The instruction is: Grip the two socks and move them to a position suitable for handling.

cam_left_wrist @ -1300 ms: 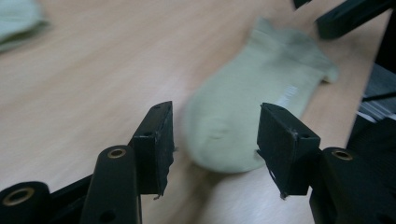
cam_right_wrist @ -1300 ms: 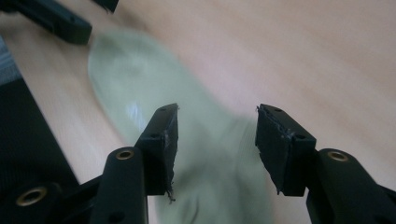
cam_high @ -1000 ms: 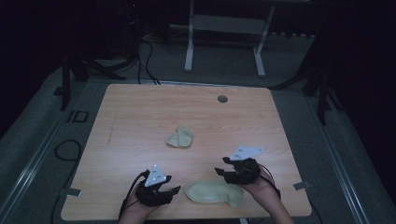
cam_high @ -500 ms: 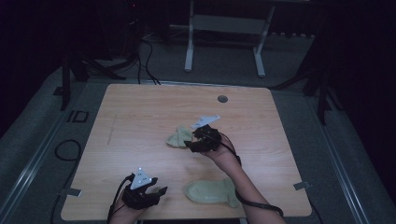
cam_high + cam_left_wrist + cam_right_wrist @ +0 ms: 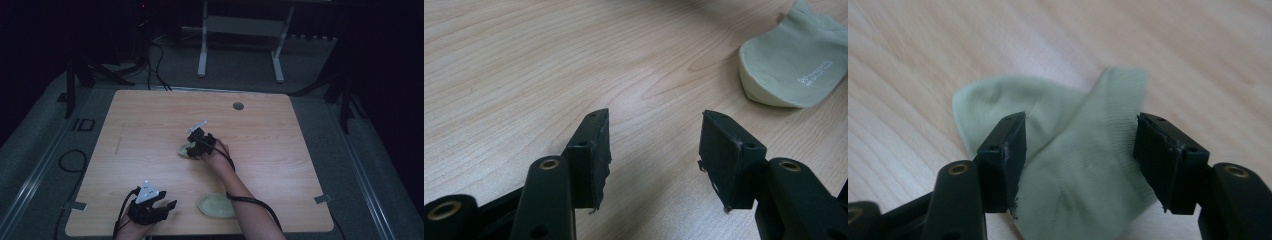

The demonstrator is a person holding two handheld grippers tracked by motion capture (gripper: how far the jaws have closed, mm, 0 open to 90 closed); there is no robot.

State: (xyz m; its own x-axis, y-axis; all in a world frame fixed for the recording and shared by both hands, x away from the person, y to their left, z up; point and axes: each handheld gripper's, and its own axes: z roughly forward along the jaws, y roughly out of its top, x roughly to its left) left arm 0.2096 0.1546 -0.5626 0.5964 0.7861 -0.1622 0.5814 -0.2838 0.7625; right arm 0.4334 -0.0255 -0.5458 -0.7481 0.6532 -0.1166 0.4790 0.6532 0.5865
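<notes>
Wooden table (image 5: 150,125), round grommet hole (image 5: 238,106) near far edge; white metal frame (image 5: 240,35) on floor beyond.

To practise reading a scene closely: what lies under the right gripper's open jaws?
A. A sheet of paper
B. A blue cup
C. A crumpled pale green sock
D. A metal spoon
C: in the right gripper view the right gripper stands open over the crumpled pale green sock on the wooden table.

Dim lab: wooden table (image 5: 150,125), floor cables (image 5: 160,65)
</notes>
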